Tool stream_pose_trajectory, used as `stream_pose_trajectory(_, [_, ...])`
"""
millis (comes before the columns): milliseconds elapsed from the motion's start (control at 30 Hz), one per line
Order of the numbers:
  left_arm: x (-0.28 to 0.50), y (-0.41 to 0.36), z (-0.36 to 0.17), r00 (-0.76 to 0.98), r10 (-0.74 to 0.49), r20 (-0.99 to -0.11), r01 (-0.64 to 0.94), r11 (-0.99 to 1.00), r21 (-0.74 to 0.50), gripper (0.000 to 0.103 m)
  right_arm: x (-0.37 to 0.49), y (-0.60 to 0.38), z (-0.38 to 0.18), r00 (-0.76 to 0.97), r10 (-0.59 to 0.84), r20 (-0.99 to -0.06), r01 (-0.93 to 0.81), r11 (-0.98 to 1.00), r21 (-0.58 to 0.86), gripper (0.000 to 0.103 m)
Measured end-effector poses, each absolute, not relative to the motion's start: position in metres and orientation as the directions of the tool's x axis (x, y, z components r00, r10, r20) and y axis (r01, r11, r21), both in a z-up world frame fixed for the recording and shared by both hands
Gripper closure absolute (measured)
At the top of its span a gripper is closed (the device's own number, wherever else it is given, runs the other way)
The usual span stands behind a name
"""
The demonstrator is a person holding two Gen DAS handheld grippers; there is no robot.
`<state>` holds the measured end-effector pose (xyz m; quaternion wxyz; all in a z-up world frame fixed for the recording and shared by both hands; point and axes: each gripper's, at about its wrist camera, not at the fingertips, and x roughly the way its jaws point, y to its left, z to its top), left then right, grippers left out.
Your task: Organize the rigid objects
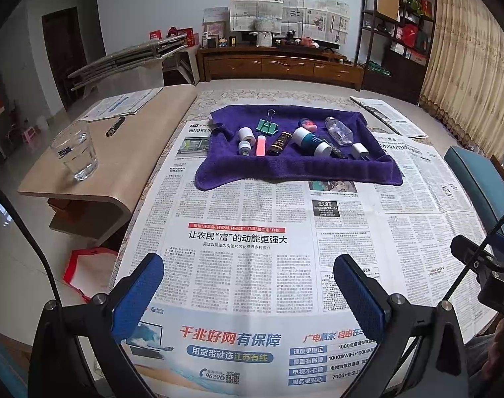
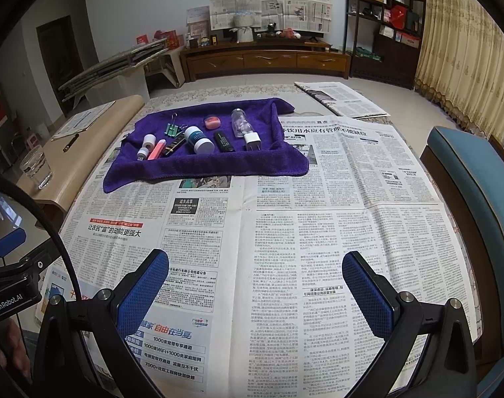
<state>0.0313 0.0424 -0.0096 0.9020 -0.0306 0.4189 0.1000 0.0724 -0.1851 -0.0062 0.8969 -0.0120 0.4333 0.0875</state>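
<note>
Two hand-held grippers with blue textured pads hover low over a desk (image 2: 318,232) covered in spread newspaper. The left hand-held gripper (image 1: 248,285) has its jaws wide apart and holds nothing. The right hand-held gripper (image 2: 255,282) is likewise spread open and empty.

Well ahead of both, a rumpled purple towel (image 1: 285,169) lies on the newspaper. On it sits a loose row of small rigid objects, close together and some touching:

- a white cylindrical roll (image 1: 244,133), with a small white USB stick (image 1: 244,147) just in front of it
- a pink-orange bar (image 1: 260,145)
- a green binder clip with wire handles (image 1: 267,126)
- a dark, gold-labelled tube (image 1: 280,142)
- a white and teal cylindrical jar lying on its side (image 1: 311,142)
- a small pink round tin (image 2: 212,121)
- a black rectangular bar (image 2: 224,141)
- a clear plastic bottle lying on its side (image 1: 338,131)
- a white plug adapter (image 1: 359,151)

To the left, on a lower wooden side table, stand a clear drinking glass (image 1: 74,151) and a dark pen.

This scene fits either objects waiting to be sorted or objects already gathered on the towel; the pictures do not settle which.

For any grasp here, it seems wise to approach one object at a time, aligning the pads across its narrow width. The round pieces will probably roll, and the soft towel may bunch, so a slow, level descent looks safest.
</note>
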Motion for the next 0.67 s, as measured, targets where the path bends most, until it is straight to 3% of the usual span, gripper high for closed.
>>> stream_pose_trajectory(667, [0.0345,0.0393,-0.0161,0.628,0.145,-0.765,-0.205,0.979,0.017,0.0,0.0731,-0.1865,-0.0058,0.605,0.145,-0.783,-0.168,0.984,0.053,0.0])
